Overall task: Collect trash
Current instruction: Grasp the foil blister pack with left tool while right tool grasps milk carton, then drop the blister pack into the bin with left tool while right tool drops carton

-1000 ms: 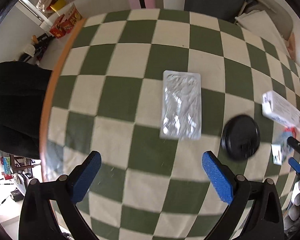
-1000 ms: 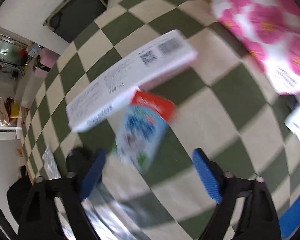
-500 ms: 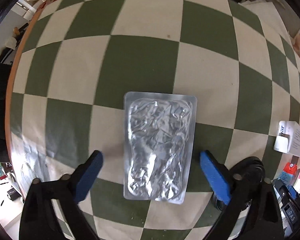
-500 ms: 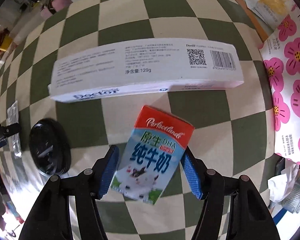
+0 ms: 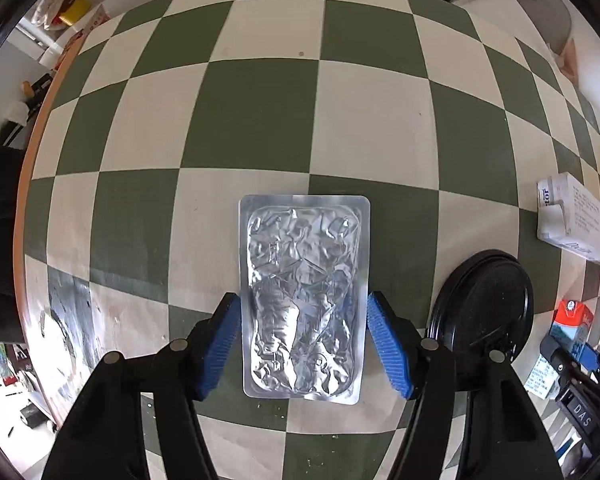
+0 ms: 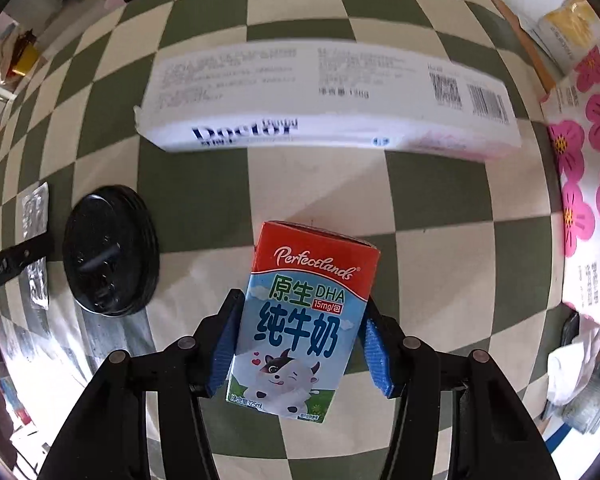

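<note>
Checkered tabletop (image 5: 260,120): foil tray (image 5: 304,296) between left tool (image 5: 304,344) pads.

Table: my green-and-cream checked cloth (image 5: 260,120), orange rim (image 5: 40,128).
Light: bright daylight (glare near me).
Beyond: cluttered shelves (image 5: 68,8), blurry.
</note>
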`<action>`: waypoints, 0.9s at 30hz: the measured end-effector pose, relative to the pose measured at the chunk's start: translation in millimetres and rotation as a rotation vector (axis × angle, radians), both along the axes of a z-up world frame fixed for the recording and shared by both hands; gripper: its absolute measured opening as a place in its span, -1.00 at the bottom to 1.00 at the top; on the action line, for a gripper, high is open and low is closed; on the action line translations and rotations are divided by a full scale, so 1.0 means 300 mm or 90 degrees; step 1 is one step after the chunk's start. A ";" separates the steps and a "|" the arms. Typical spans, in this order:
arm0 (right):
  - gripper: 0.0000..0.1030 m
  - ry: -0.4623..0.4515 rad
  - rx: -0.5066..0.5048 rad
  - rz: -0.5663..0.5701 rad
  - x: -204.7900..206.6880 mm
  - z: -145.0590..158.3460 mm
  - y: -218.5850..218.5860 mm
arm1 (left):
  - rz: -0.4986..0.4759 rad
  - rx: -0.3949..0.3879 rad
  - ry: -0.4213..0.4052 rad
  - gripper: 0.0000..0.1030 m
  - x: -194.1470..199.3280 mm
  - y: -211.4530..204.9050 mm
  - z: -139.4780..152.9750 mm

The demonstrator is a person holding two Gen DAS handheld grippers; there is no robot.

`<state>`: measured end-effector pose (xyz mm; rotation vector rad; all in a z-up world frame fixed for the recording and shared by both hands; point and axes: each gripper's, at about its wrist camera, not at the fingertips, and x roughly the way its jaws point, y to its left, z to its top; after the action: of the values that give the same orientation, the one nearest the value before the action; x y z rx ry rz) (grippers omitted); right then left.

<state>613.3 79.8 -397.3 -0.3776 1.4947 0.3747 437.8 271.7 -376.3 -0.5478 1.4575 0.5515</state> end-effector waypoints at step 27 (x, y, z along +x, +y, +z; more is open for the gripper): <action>0.05 -0.109 0.096 0.031 -0.468 0.295 -0.170 | 0.005 0.063 -0.168 0.19 -0.438 -0.166 0.411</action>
<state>473.0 28.7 -308.9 -0.3184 1.2835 0.4794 306.4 221.9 -253.0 -0.5268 1.1723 0.5337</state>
